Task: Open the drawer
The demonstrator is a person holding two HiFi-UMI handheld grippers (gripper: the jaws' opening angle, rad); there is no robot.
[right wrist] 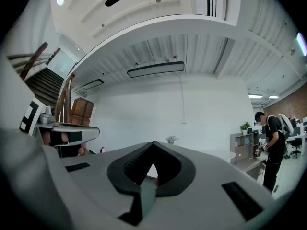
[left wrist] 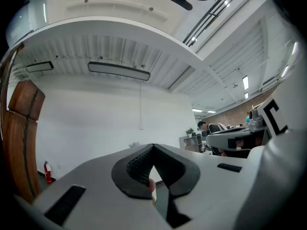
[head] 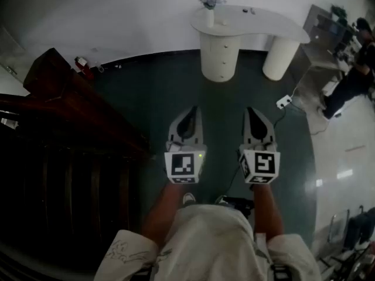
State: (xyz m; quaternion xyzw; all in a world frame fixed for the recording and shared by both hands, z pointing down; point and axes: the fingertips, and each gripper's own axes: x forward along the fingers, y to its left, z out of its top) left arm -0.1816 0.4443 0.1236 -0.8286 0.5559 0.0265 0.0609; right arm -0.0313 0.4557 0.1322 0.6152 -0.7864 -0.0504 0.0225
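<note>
A white desk stands far ahead against the wall. Its rounded left pedestal carries a stack of white drawers, all of them closed. My left gripper and my right gripper are held side by side at about waist height over the dark floor, well short of the desk. In the left gripper view the left gripper has its jaws meeting at the tip, with nothing between them. The right gripper in its own view is likewise shut and empty.
A dark wooden staircase fills the left side, with a red fire extinguisher at its far end. A second round pedestal holds the desk's right end. A power strip with its cable lies on the floor. A person stands at the far right.
</note>
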